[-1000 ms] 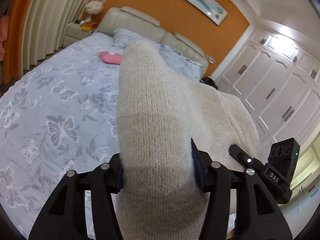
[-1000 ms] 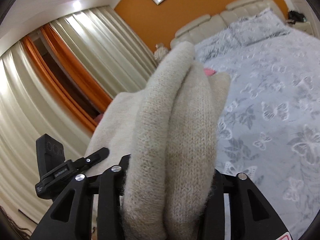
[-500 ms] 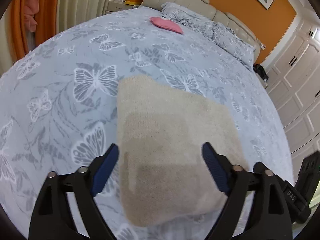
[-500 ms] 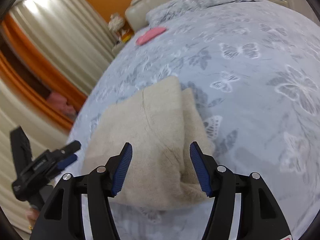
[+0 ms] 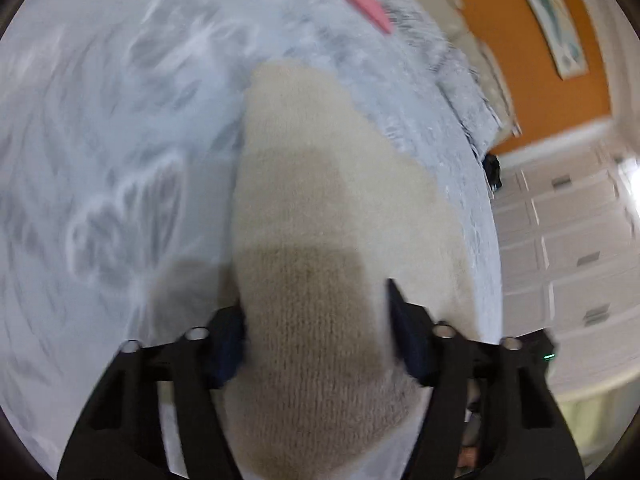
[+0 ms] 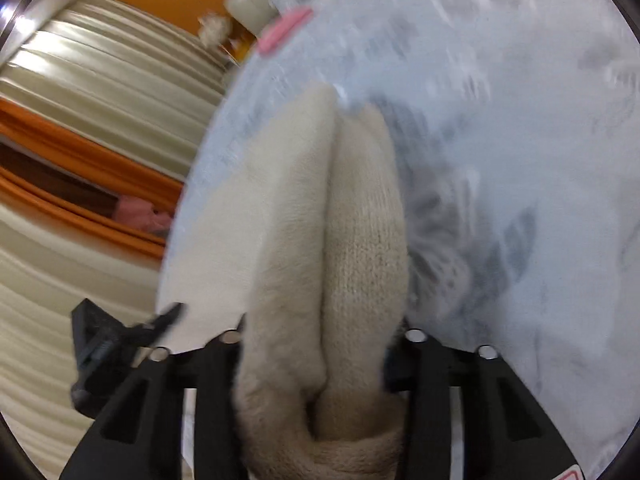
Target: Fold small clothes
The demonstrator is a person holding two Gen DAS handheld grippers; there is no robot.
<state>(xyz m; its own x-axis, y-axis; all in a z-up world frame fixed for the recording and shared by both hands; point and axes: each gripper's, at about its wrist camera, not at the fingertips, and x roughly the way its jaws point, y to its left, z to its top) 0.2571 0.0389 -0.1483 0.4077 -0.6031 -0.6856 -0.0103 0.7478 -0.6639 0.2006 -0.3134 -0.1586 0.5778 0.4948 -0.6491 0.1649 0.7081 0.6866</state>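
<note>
A folded beige knit garment (image 5: 316,240) lies over the blue butterfly-print bed cover (image 5: 100,120). My left gripper (image 5: 316,344) is shut on its near edge, the knit bunched between the blue pads. In the right wrist view the same garment (image 6: 332,240) shows as two thick folds, and my right gripper (image 6: 320,356) is shut on them. The left gripper's body (image 6: 116,344) shows at the lower left of that view. Both views are blurred by motion.
A pink folded item (image 5: 366,6) lies far up the bed near the pillows; it also shows in the right wrist view (image 6: 284,28). White wardrobe doors (image 5: 568,240) stand to the right. Cream and orange curtains (image 6: 80,160) hang to the left.
Half a second ago both grippers stood open over the garment lying flat. Now both have closed on its near edge again, and the views swing fast.
</note>
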